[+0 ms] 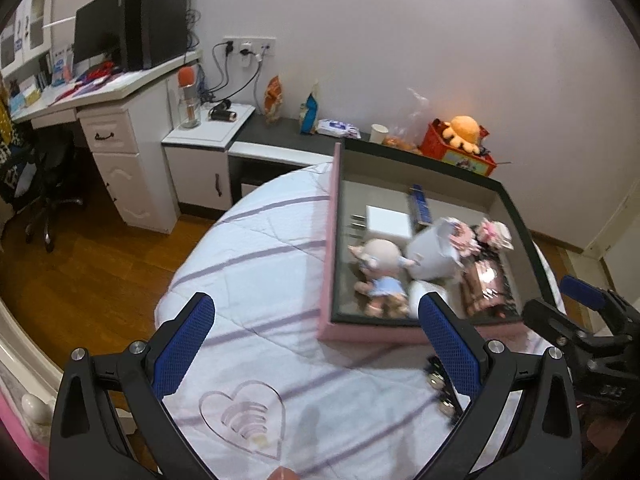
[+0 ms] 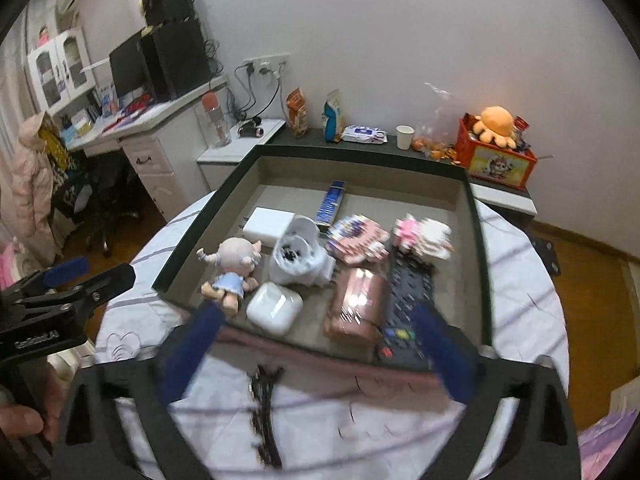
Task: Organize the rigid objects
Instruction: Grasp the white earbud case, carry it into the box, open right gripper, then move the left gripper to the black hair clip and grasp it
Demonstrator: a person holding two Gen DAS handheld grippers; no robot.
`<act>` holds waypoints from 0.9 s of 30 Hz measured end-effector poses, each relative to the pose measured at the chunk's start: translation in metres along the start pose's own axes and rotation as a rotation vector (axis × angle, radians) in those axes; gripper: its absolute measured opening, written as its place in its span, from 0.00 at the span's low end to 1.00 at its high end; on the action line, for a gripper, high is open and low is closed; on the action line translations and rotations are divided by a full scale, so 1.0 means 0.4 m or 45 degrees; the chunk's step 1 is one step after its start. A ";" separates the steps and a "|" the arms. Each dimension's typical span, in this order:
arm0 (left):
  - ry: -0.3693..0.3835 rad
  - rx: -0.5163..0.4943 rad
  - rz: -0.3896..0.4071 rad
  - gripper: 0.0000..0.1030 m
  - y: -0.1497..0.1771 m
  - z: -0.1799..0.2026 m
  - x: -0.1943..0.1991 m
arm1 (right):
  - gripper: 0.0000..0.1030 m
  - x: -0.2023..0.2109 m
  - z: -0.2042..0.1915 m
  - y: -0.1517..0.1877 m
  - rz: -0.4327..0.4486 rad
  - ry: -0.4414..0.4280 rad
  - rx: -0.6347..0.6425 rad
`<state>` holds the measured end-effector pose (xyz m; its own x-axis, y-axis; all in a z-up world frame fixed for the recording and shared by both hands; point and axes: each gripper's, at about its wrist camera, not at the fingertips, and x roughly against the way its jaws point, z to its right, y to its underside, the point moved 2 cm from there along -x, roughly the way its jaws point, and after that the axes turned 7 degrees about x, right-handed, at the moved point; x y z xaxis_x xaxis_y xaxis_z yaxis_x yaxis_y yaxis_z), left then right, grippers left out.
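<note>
While both grippers, left [image 1: 316, 344] and right [image 2: 316, 354], gape empty, the tray [image 2: 476, 240] holds one doll [image 2: 234, 266]; one remote [image 2: 410, 292].

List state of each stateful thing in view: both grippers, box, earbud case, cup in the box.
left gripper: open, nothing between the fingers
right gripper: open, empty
box: lid off, several items inside
earbud case: lid shut, lying flat in the box
white cup: tipped over, mouth toward the camera
paper cup: upright on the dark ledge
</note>
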<state>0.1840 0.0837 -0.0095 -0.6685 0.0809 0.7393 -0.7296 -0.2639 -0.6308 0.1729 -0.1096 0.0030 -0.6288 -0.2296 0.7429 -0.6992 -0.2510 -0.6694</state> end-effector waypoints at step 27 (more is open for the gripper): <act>0.016 -0.187 -0.177 1.00 0.260 0.191 0.062 | 1.00 0.162 0.186 0.374 -0.073 0.039 -0.358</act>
<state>0.1026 -0.0150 -0.0389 -0.5606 0.1188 0.8195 -0.8278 -0.1067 -0.5508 0.0528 -0.2319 -0.0493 -0.5924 -0.1930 0.7822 -0.7982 0.0089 -0.6023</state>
